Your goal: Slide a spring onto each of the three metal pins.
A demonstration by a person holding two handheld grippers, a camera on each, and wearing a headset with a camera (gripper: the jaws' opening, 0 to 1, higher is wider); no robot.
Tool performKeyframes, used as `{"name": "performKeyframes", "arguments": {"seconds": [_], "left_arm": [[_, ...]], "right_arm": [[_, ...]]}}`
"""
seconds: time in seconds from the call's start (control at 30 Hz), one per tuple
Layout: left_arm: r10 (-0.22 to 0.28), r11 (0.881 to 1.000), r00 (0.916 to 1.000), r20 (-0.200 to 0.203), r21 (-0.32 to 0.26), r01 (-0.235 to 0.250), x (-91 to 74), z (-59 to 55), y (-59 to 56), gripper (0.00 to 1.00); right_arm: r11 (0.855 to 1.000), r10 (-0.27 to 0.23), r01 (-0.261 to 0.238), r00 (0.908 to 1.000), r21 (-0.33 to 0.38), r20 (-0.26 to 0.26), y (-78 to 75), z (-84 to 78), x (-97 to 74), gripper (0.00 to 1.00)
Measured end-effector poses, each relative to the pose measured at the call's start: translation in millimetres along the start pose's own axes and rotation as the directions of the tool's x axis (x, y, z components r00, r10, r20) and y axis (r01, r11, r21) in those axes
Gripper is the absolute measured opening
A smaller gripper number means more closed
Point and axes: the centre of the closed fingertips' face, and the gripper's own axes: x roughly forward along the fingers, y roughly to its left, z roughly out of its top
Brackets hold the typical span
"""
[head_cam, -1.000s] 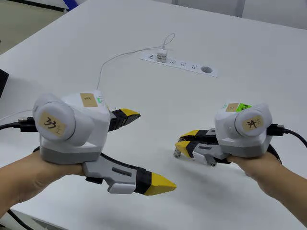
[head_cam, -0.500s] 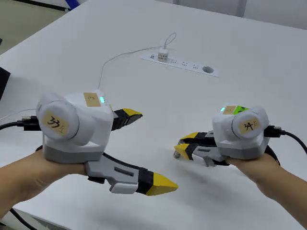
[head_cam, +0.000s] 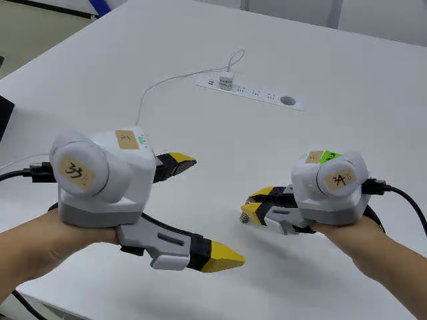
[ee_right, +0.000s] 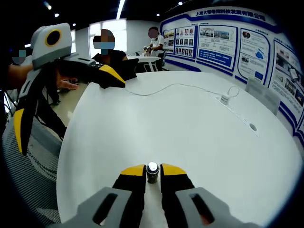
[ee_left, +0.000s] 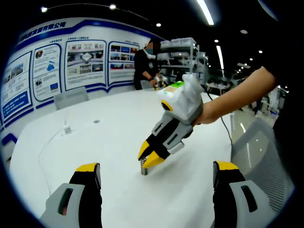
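The right claw (head_cam: 256,200) is clamped on a small spring (head_cam: 247,213), which sticks out just past its yellow tips. In the left gripper view the spring's low end touches the table (head_cam: 280,60). In the right gripper view the spring stands upright between the two tips, its shiny round top facing the camera. I cannot tell whether a pin is already inside the coil. The left claw (head_cam: 203,207) has its jaws wide apart with nothing between them. The spring lies ahead of it, well apart from its tips.

The step in hand looks like readying the spring for a pin. To do it well, the right claw should, in my judgement, squeeze only enough to stop the spring slipping, since a hard pinch would flatten the coils and narrow the bore. The grip sits near the very ends of the tips, so a twist could pop the spring out. Slow moves with the spring's axis held straight would suit best. The spring's open end should stand free of the tips, so a pin can enter without striking them. If the left claw is to help, it should come in from the far side of the right claw's tips and line up by the right gripper view, where the spring is seen end-on.
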Motion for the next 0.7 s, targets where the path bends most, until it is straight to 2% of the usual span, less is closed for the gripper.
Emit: {"name": "performKeyframes", "arguments": {"seconds": [0.1,0.3,0.47,0.57,0.7], "left_arm": [[0.002,1.000,1.0000,-0.004,0.003,-0.002,-0.5,0.0,0.4,1.00],[0.008,1.000,1.0000,0.000,0.003,-0.008,-1.2,2.9,2.8,1.00],[0.018,1.000,0.9998,0.006,0.000,-0.018,-2.2,4.9,5.1,1.00],[0.025,1.000,0.9997,0.004,-0.005,-0.025,-2.7,4.1,6.7,1.00],[0.028,0.999,0.9991,0.030,-0.027,-0.027,-1.8,9.5,6.4,1.00]], "right_arm": [[1.000,-0.009,0.009,0.9998,0.004,0.017,-2.8,3.8,-2.3,0.17],[1.000,-0.015,0.015,0.9982,0.003,0.057,-3.1,14.5,-9.4,0.18],[0.999,-0.039,0.038,0.9946,0.011,0.097,-5.5,23.4,-23.4,0.20],[0.998,-0.064,0.060,0.9895,0.028,0.130,-9.5,28.1,-35.7,0.21],[0.992,-0.107,0.095,0.9786,0.079,0.175,-17.7,30.8,-55.2,0.22]]}}
